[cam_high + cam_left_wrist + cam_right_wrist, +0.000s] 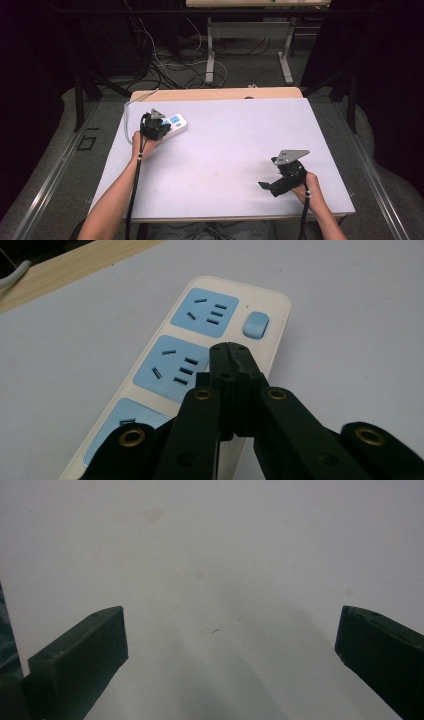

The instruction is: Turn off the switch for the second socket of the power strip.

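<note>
- Power strip (pixel 172 124), white with blue socket faces, is lying at the far left of the desk (pixel 235 145), on the pale sheet that is covering the wooden top; its white cord (pixel 131 106) is trailing off the far left corner.
- I am seeing three socket faces along it in the left gripper view, with a small blue switch (pixel 255 324) at the end beyond the last socket (pixel 205 312).
- I am holding the left claw (pixel 229 351) pressed shut, its two jaws meeting with nothing between them; the tip is sitting over the strip beside the middle socket (pixel 172 368), and I cannot tell whether it is touching the plastic.
- From the high view, my left hand (pixel 142 143) is holding that claw (pixel 155 127) right over the near end of the strip.
- I am holding the right claw (pixel 270 188) well apart from the strip, at the near right of the desk, in my right hand (pixel 306 187).
- Its jaws are standing spread wide in the right gripper view, gripping nothing, with the bare, lightly stained sheet (pixel 215 570) between them.
- Behind the desk, loose cables (pixel 170 65) are lying on the floor around the legs of another table (pixel 250 4).
</note>
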`<action>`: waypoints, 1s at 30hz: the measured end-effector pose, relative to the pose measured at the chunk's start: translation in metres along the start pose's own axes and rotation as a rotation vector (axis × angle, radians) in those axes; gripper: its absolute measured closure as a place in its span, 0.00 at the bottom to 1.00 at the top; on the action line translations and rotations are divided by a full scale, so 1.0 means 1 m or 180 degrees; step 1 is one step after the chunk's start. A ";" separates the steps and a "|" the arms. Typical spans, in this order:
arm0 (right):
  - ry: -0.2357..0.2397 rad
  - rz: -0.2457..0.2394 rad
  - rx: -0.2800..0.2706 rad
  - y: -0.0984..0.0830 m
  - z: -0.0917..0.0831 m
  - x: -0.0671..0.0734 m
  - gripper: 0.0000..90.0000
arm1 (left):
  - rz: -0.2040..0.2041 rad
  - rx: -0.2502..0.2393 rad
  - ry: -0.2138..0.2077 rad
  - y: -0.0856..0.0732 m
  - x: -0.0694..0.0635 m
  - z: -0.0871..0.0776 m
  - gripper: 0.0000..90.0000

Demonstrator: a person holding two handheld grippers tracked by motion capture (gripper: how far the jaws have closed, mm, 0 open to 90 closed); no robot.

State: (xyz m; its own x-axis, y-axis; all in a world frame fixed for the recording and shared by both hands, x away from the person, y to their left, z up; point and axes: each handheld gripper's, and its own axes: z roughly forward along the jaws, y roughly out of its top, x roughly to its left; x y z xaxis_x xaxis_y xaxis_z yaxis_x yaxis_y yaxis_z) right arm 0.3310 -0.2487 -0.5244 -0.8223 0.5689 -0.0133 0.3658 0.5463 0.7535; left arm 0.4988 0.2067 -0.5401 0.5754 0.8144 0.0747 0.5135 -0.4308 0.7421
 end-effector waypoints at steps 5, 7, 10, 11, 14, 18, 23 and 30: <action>-0.0016 -0.0028 -0.0011 0.000 0.000 0.000 0.00 | -0.0054 -0.0008 -0.0029 0.001 0.002 -0.003 1.00; -0.0012 0.0000 -0.0002 0.000 0.000 0.000 0.00 | -0.0031 -0.0002 -0.0014 0.002 0.001 -0.003 1.00; -0.0008 0.0005 0.0004 0.000 0.000 0.000 0.00 | -0.0044 -0.0011 -0.0025 0.001 0.001 -0.003 1.00; -0.0002 0.0003 0.0013 0.000 0.000 0.000 0.00 | -0.0051 0.0004 -0.0030 0.001 0.002 -0.003 1.00; -0.0019 0.0009 -0.0016 0.000 0.001 0.001 0.00 | -0.0050 -0.0014 -0.0039 0.001 0.001 -0.003 1.00; -0.0020 -0.0001 -0.0017 0.000 0.001 0.000 0.00 | -0.0034 0.0001 -0.0058 0.002 -0.001 -0.002 1.00; -0.0016 0.0006 -0.0015 0.000 0.001 0.001 0.00 | -0.0014 -0.0015 -0.0059 0.002 -0.002 -0.002 1.00; -0.0018 -0.0002 0.0007 0.000 0.001 0.001 0.00 | -0.0041 -0.0006 -0.0047 0.002 -0.001 -0.003 1.00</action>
State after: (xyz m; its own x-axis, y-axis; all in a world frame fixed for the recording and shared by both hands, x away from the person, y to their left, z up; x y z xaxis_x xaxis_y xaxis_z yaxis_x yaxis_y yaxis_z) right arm 0.3308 -0.2480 -0.5248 -0.8200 0.5721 -0.0176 0.3663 0.5480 0.7520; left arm 0.4975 0.2058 -0.5371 0.5781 0.8141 0.0554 0.5197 -0.4197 0.7442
